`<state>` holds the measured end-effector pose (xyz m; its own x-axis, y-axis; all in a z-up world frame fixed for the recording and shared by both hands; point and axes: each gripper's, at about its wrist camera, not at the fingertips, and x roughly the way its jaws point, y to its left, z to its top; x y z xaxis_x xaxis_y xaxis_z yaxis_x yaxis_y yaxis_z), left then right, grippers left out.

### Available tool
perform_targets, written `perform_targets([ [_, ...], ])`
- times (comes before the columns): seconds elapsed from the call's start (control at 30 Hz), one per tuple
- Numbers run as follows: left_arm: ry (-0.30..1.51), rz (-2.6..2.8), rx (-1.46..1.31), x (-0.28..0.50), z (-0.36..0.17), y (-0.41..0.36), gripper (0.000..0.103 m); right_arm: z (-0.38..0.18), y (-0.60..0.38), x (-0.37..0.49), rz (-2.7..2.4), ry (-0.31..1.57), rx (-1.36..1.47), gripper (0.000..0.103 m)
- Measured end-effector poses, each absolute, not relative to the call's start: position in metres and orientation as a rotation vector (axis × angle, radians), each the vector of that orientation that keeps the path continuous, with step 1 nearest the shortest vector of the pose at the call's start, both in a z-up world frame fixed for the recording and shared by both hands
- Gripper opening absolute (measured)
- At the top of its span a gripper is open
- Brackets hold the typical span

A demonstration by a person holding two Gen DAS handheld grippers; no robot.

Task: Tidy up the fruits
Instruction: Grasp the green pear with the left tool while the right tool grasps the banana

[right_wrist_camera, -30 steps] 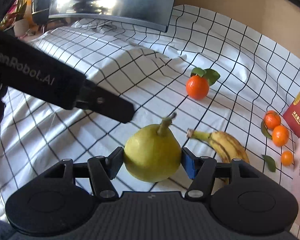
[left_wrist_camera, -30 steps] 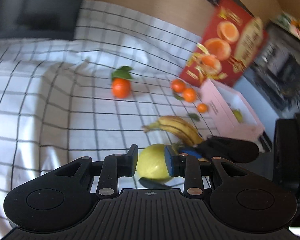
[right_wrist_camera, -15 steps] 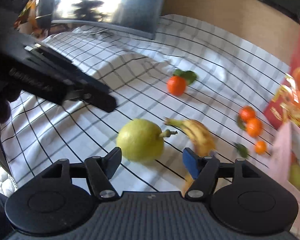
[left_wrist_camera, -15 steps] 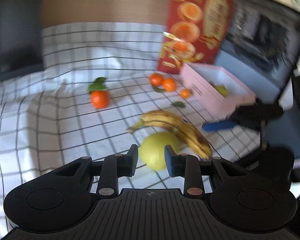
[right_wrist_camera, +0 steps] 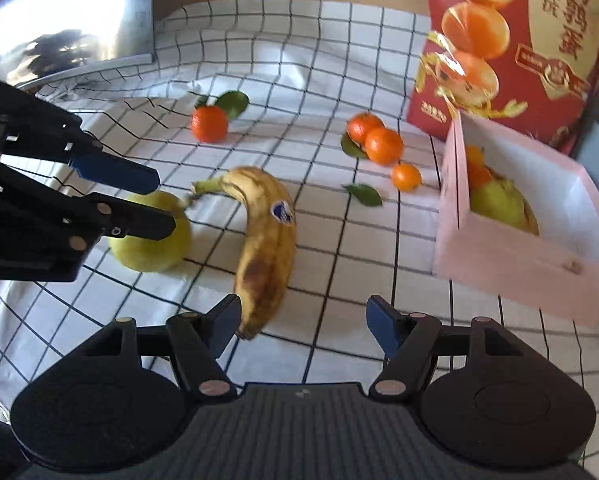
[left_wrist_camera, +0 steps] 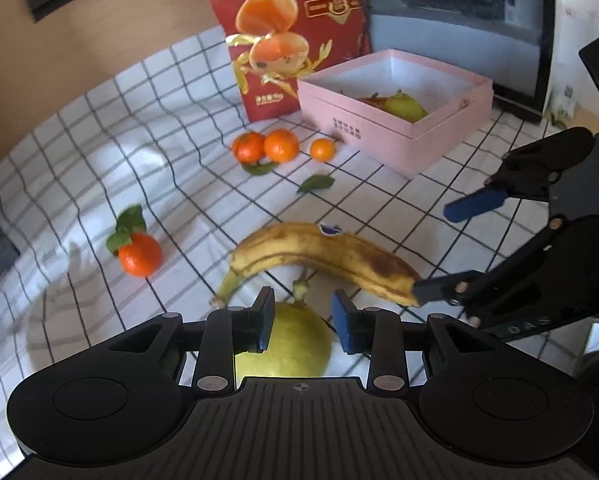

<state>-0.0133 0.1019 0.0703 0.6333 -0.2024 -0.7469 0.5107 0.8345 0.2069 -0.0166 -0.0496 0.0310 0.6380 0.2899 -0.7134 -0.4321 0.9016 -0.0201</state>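
A yellow-green pear (left_wrist_camera: 287, 350) lies on the checked cloth, and my left gripper (left_wrist_camera: 303, 322) hovers right over it. Its jaws are opening; the pads straddle the pear's stem end without pressing. In the right wrist view the left gripper (right_wrist_camera: 149, 202) covers the pear (right_wrist_camera: 151, 248) from the left. My right gripper (right_wrist_camera: 303, 320) is open and empty, its left finger beside the tip of a spotted banana (right_wrist_camera: 265, 240). A pink box (right_wrist_camera: 499, 256) on the right holds another pear (right_wrist_camera: 499, 204) and some orange fruit. From the left wrist, the right gripper (left_wrist_camera: 455, 246) reaches to the banana (left_wrist_camera: 323, 256).
A leafy mandarin (left_wrist_camera: 141, 258) lies left of the banana. Three mandarins (left_wrist_camera: 281, 145) and loose leaves sit before a tall red carton (left_wrist_camera: 291, 40). The pink box (left_wrist_camera: 379, 120) stands beside the carton. A dark screen stands behind the box, and the cloth is wrinkled at the left.
My right gripper let go of the pear, which now rests on the cloth, and swung right toward the banana and box. My left gripper rolled, came over the pear and widened its jaws.
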Motion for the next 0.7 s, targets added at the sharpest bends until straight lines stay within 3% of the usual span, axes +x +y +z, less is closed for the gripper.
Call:
perform_targets([
  [0.27, 0.809, -0.367, 0.498, -0.010, 0.070, 0.110, 0.040, 0.026, -0.056, -0.024, 0.401, 0.782, -0.151, 0.071],
  [0.53, 0.853, -0.304, 0.295, -0.023, 0.077, 0.144, 0.041, 0.018, -0.054, -0.028, 0.407, 0.815, -0.153, 0.071],
  [0.7, 0.886, -0.284, 0.130, -0.024, 0.072, 0.160, 0.048, 0.012, -0.049, -0.030, 0.420, 0.836, -0.176, 0.071],
])
